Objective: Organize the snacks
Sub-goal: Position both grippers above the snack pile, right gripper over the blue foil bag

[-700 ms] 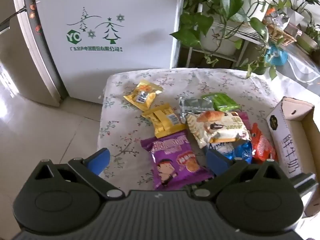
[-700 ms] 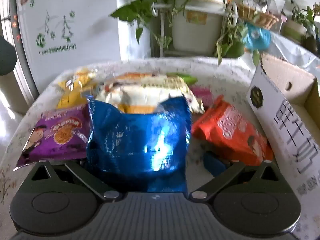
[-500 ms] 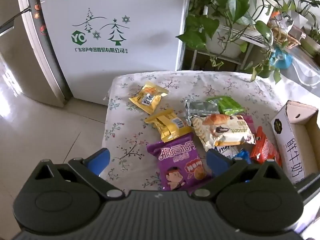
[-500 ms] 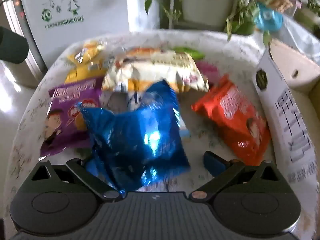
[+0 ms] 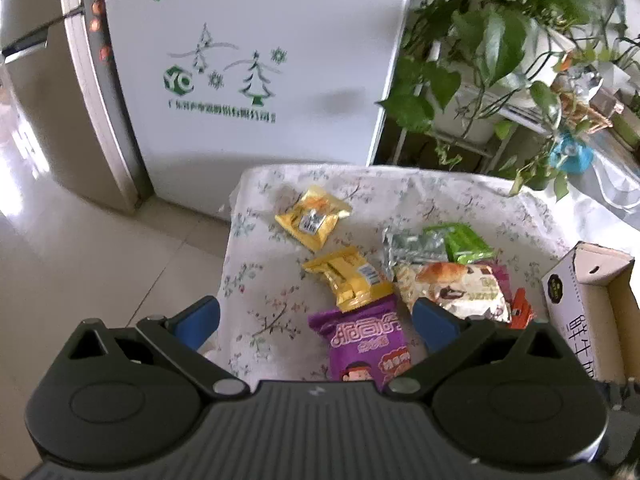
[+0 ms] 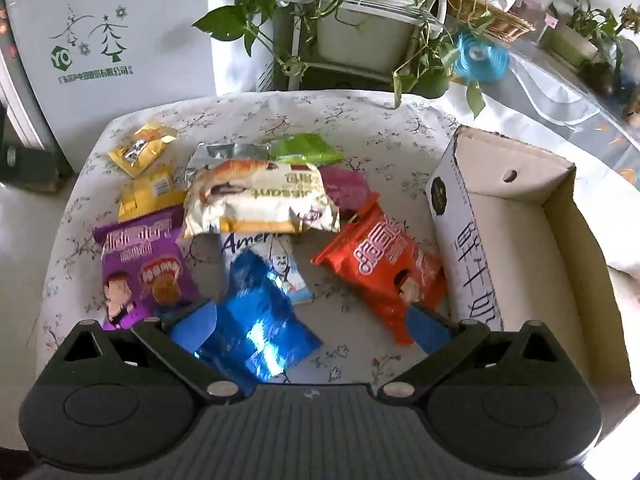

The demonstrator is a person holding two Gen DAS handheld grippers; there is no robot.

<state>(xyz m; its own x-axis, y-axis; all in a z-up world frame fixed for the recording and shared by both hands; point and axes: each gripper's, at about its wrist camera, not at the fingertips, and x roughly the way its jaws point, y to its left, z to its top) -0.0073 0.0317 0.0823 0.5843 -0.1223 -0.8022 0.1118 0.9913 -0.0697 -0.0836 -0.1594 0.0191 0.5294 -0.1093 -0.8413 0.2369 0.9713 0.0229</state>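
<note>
Several snack packets lie on a table with a floral cloth (image 6: 280,120). A blue foil packet (image 6: 256,316) lies flat between the wide-apart fingers of my right gripper (image 6: 312,326), which is open and does not press on it. Around it are a purple packet (image 6: 140,264), an orange packet (image 6: 384,264), a croissant packet (image 6: 256,200) and a white packet (image 6: 276,256). An open cardboard box (image 6: 520,220) stands at the right. My left gripper (image 5: 316,324) hovers open above the purple packet (image 5: 364,344), near a yellow packet (image 5: 348,276).
A white fridge (image 5: 260,60) stands beyond the table's far edge, with potted plants on a rack (image 6: 360,20) to its right. Tiled floor (image 5: 80,260) lies left of the table. More packets, yellow (image 5: 312,216), silver (image 5: 412,244) and green (image 5: 460,240), lie toward the far side.
The blue foil packet, upright close between the right fingers before, has tipped over and now lies flat. Both grippers have drawn up and back from the table.
</note>
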